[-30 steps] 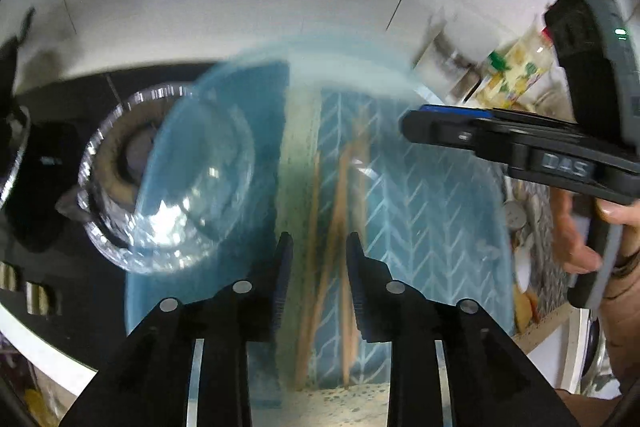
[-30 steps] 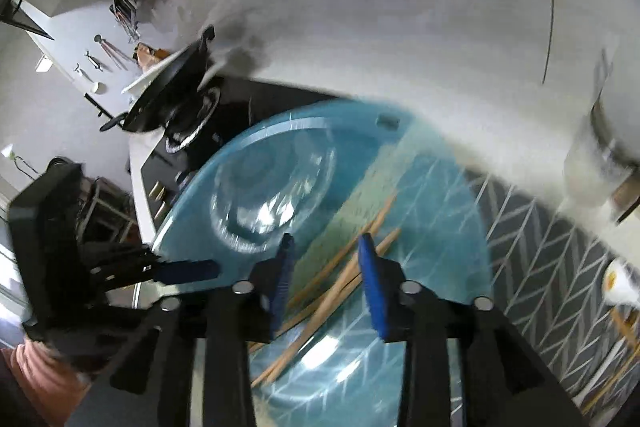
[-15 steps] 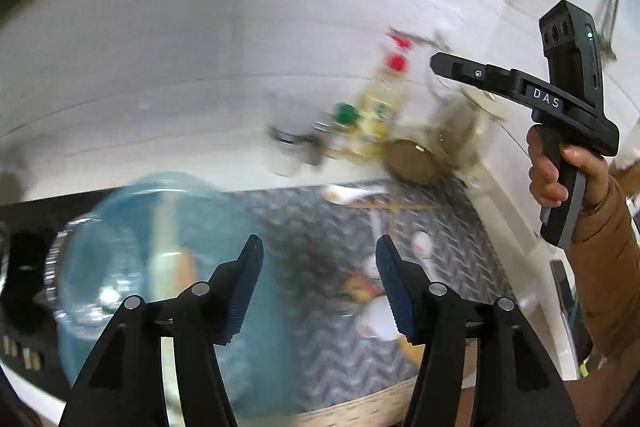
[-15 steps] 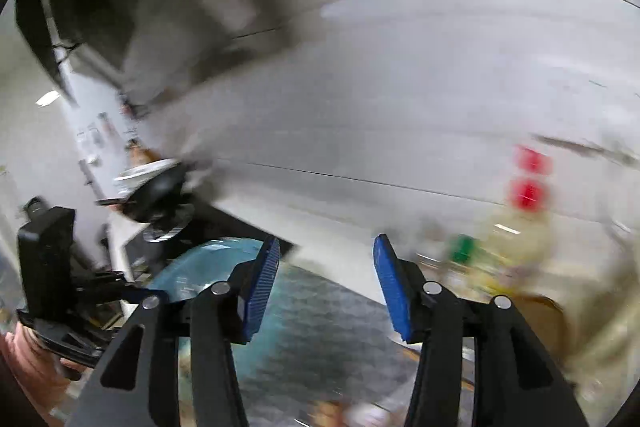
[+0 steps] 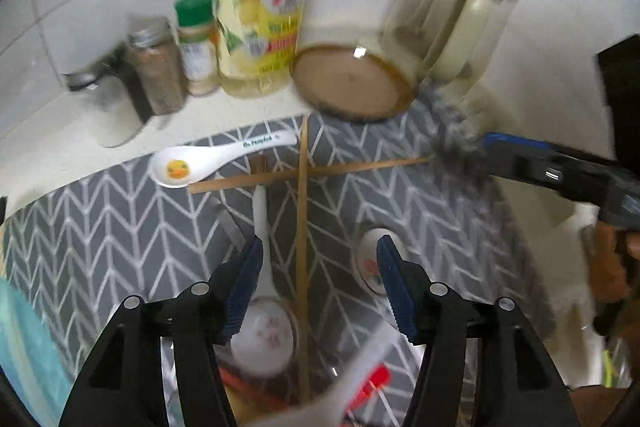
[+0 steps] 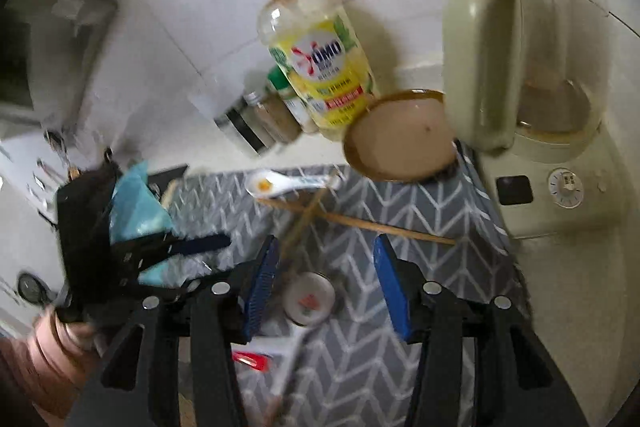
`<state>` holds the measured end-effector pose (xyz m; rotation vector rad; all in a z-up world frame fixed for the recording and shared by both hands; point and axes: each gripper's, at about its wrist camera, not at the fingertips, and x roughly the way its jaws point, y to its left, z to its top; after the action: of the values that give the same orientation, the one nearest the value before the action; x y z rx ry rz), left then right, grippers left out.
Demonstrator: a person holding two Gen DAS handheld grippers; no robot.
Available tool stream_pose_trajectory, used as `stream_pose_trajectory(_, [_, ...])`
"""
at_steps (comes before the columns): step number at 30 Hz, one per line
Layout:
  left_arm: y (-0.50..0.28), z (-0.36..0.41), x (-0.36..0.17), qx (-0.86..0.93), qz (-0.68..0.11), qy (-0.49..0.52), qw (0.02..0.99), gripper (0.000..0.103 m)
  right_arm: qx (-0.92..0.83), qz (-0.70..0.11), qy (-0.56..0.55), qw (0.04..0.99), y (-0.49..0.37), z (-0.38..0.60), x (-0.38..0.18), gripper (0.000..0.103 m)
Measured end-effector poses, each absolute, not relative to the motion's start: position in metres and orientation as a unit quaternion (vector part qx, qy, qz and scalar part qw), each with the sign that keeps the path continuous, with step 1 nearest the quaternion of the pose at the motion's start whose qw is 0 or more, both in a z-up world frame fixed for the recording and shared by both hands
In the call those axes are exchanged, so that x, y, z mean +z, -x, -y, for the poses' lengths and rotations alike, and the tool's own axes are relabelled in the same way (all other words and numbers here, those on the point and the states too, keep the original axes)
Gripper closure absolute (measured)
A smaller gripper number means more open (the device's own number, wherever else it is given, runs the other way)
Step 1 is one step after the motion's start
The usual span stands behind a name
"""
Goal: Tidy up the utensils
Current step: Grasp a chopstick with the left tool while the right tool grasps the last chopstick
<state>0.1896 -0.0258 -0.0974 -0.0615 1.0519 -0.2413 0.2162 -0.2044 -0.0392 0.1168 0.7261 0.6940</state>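
Left wrist view: the grey patterned mat runs to the counter's back edge, where bottles, jars, a brown plate and a kettle crowd it; mid-mat is freer. Two chopsticks lie crossed there, a duck spoon near the back, two more spoons nearer. The left gripper tilts steeply down over them, fingers apart, having just narrowed slightly, gripping nothing. The right gripper hangs shallower, fingers apart, empty, over a spoon.

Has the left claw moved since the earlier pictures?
Yes. The left claw, open and empty, has swung right, away from the blue plate, over the grey mat.
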Motion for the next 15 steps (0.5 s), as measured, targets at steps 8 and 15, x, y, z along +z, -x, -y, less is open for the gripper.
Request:
stream_pose_trajectory(8, [-0.216, 0.041, -0.135, -0.106, -0.546, 0.005, 0.831, 0.073, 0.336, -0.347, -0.035, 0.875, -0.236, 0.222, -0.052, 0.055])
stream_pose_trajectory(15, [-0.214, 0.030, -0.127, -0.094, -0.549, 0.033, 0.830, 0.096, 0.379, -0.336, 0.043, 0.861, -0.254, 0.189, -0.065, 0.069])
